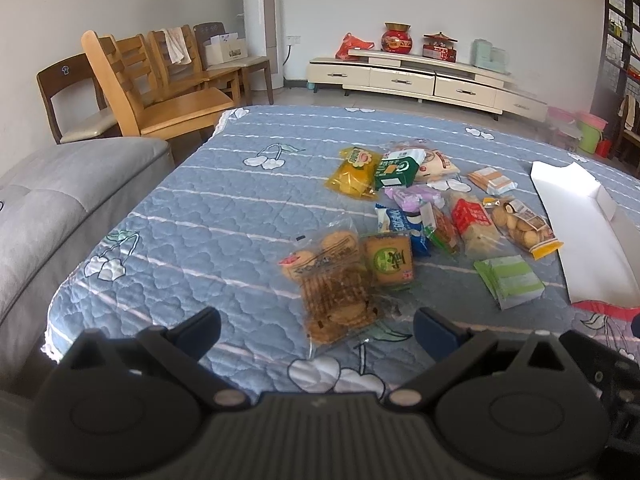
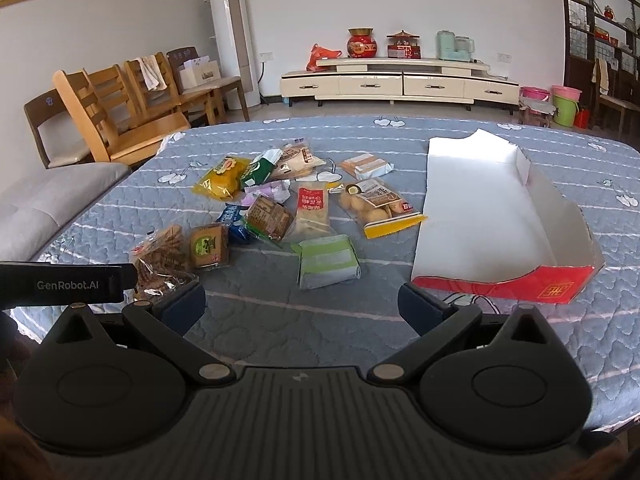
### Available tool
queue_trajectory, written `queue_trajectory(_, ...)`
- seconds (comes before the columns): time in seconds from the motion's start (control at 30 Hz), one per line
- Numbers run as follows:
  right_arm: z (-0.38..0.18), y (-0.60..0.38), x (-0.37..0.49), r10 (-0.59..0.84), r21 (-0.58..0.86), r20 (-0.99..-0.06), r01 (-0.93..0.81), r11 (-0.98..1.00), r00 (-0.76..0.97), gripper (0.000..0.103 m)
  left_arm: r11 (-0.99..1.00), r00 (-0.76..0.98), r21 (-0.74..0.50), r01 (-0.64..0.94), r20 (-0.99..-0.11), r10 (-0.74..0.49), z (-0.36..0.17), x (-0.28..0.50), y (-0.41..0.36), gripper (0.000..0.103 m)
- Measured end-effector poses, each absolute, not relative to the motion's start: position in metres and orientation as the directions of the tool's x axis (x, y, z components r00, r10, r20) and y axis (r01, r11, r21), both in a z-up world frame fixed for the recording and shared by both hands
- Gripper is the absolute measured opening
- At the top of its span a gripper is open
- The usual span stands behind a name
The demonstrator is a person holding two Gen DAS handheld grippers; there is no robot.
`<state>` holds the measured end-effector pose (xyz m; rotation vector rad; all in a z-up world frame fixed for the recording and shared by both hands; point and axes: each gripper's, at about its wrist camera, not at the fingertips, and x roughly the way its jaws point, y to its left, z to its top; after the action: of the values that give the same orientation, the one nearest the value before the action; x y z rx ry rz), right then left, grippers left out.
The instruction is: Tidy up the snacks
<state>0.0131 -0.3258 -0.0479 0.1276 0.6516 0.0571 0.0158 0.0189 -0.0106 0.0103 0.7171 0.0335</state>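
With both the left claw and right claw spread wide and empty, take the nearest clear cookie bag by its crimped end, then carry it to the open box beside the snack pile on the desk

You get soft, even daylight with faint shadows; fisheye bending curves the edges, corners vignette dark, and the left view's right side looks hazy

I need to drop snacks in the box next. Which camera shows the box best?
The right wrist view: the box is nearly whole, white inside, red front wall, nothing in it. The left wrist view catches only its left part at the frame edge.
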Motion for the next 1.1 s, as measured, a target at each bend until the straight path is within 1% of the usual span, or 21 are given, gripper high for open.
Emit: queue_trajectory(1.1, -0.0507, -0.3213, 0.0173, 0.088, 0.121, -0.610, -0.017, 0.992, 0.787, 0.103, 0.998, 0.742, 0.004, -0.056, -0.669, 0.044, -0.0161, 0.0234, 0.0276, 0.102)
